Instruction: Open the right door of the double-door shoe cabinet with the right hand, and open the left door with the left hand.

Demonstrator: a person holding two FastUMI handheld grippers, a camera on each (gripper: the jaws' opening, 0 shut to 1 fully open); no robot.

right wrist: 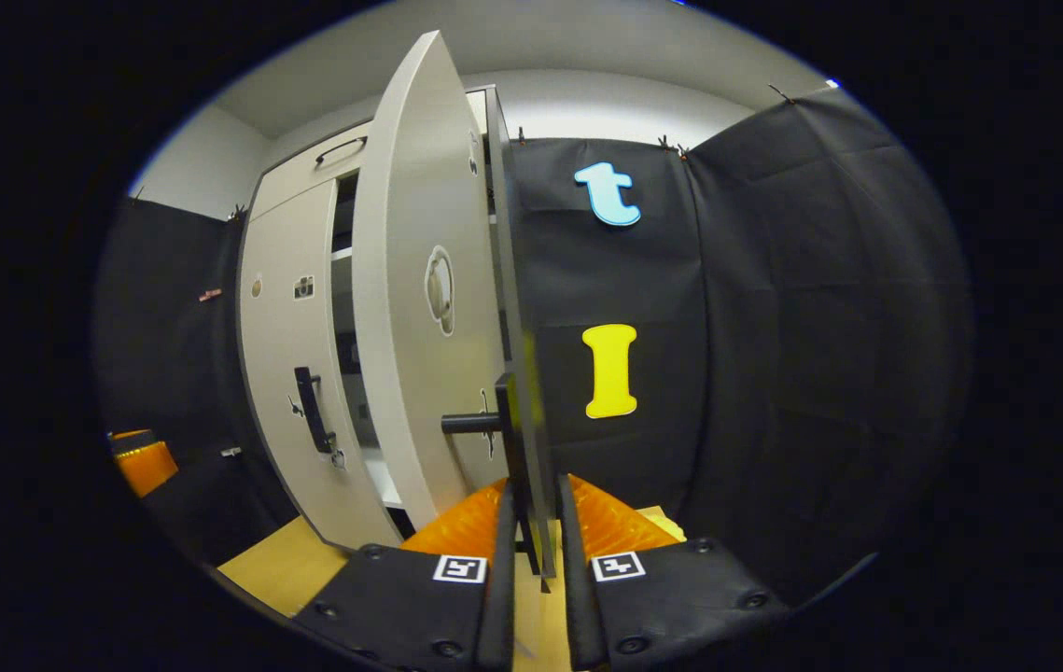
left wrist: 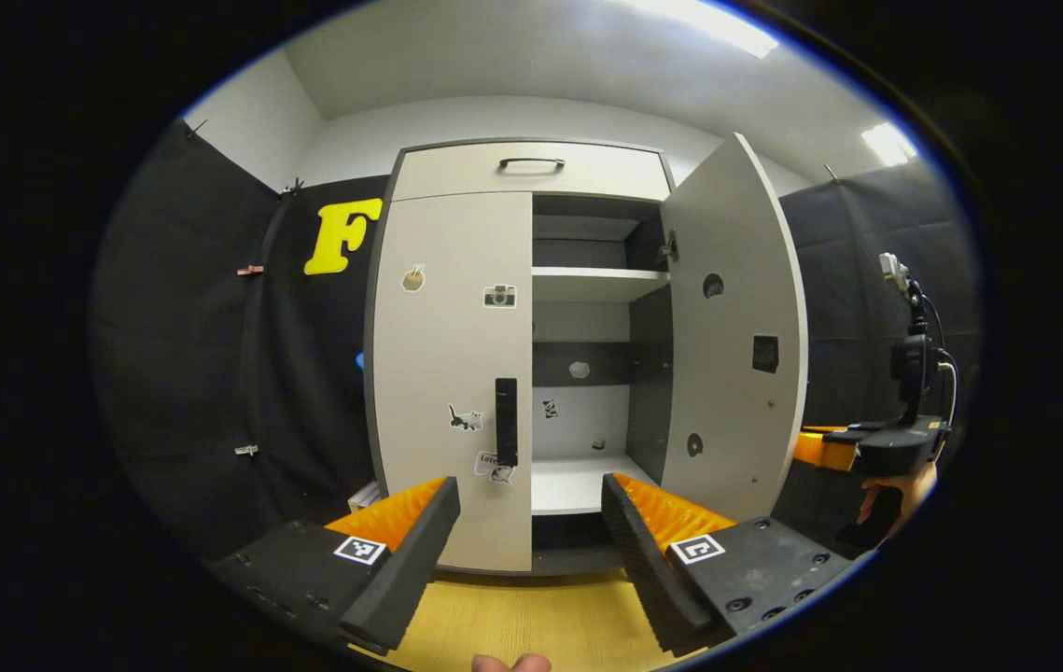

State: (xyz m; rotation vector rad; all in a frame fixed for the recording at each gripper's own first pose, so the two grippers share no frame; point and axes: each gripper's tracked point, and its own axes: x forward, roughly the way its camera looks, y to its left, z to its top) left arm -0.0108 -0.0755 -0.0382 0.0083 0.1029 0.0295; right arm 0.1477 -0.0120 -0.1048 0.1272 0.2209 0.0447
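**Right door swung out, left door shut**

The right gripper [right wrist: 531, 537] pinches the black bar handle [right wrist: 520, 439] of the pale grey right door [right wrist: 419, 308], swung wide from the cabinet. The left gripper [left wrist: 531, 523] gapes wide before the closed left door [left wrist: 452, 373], short of its black handle [left wrist: 506, 422]. Misjudged, its fingers could strike the door's stickers [left wrist: 466, 418] or slip off. Nothing stands between.

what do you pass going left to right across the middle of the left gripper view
booth wall → closed left door → its black handle → open cabinet interior → open right door → right gripper
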